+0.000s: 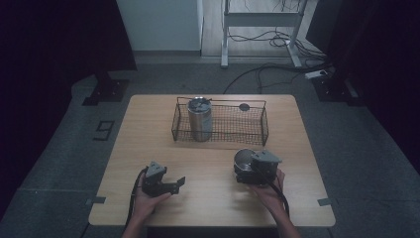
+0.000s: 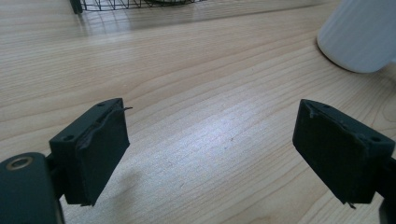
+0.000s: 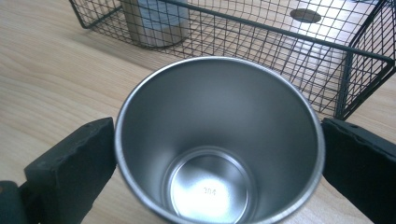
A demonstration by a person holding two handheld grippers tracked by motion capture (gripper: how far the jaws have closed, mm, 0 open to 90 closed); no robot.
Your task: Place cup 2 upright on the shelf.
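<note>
A steel cup [image 1: 243,157] stands upright on the wooden table [image 1: 148,148], in front of a black wire basket [image 1: 220,101]. My right gripper [image 1: 242,171] is open, and in the right gripper view [image 3: 217,154] the cup [image 3: 219,140] sits between its two black pads, which flank the rim closely. The cup is empty and I look straight into it. My left gripper [image 1: 179,184] rests low over the front left of the table, pointing right. In the left gripper view [image 2: 210,149] its jaws stand apart with only bare wood between them.
In the basket [image 3: 280,32] a tall metal tumbler [image 1: 199,119] stands at the left end and a dark round disc [image 1: 244,106] lies at the back right. A white ribbed object [image 2: 359,32] stands ahead of the left gripper. Cables and a desk frame lie on the floor beyond.
</note>
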